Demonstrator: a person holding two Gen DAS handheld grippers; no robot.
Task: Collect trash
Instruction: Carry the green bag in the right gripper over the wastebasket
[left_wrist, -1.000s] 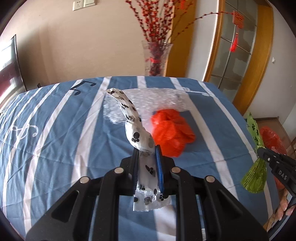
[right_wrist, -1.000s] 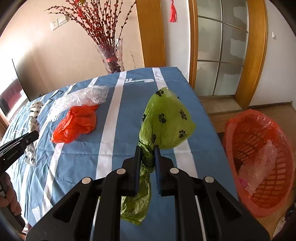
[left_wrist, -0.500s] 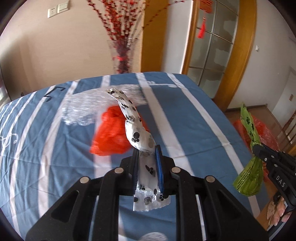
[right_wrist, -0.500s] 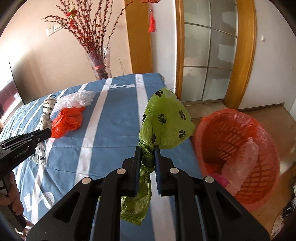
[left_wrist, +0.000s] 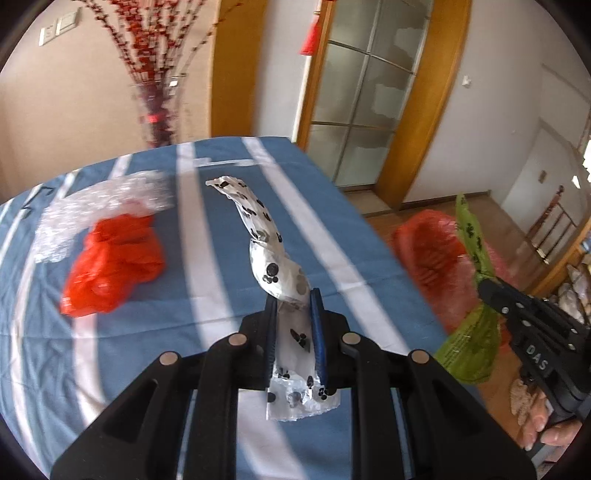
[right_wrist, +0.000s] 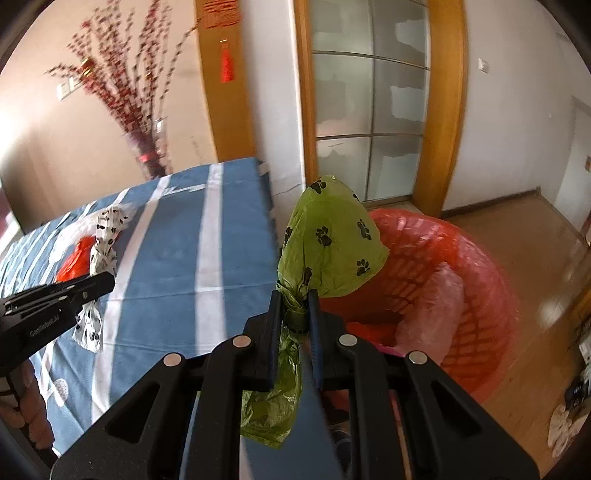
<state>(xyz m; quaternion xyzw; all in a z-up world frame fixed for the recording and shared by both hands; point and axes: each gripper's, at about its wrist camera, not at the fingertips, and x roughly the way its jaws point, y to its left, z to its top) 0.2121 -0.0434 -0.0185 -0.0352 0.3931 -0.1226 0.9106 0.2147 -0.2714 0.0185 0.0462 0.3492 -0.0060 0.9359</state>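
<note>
My left gripper (left_wrist: 293, 295) is shut on a white paw-print bag (left_wrist: 267, 254) and holds it above the blue striped table (left_wrist: 207, 295). It also shows in the right wrist view (right_wrist: 105, 251). My right gripper (right_wrist: 293, 297) is shut on a green paw-print bag (right_wrist: 328, 236), held just past the table's right edge, beside the orange basket (right_wrist: 480, 295). The green bag (left_wrist: 469, 332) and the right gripper (left_wrist: 484, 286) show in the left wrist view, in front of the basket (left_wrist: 428, 254). An orange bag (left_wrist: 114, 258) and clear crumpled plastic (left_wrist: 92, 206) lie on the table.
A glass vase of red twigs (left_wrist: 159, 110) stands at the table's far edge. The basket sits on the wooden floor (right_wrist: 535, 251) right of the table and holds clear plastic (right_wrist: 432, 314). A glass door with a wooden frame (right_wrist: 369, 110) is behind.
Both grippers have swung right with their bags. The green bag has moved off the table to beside the basket. The white bag now sits right of the orange bag.
</note>
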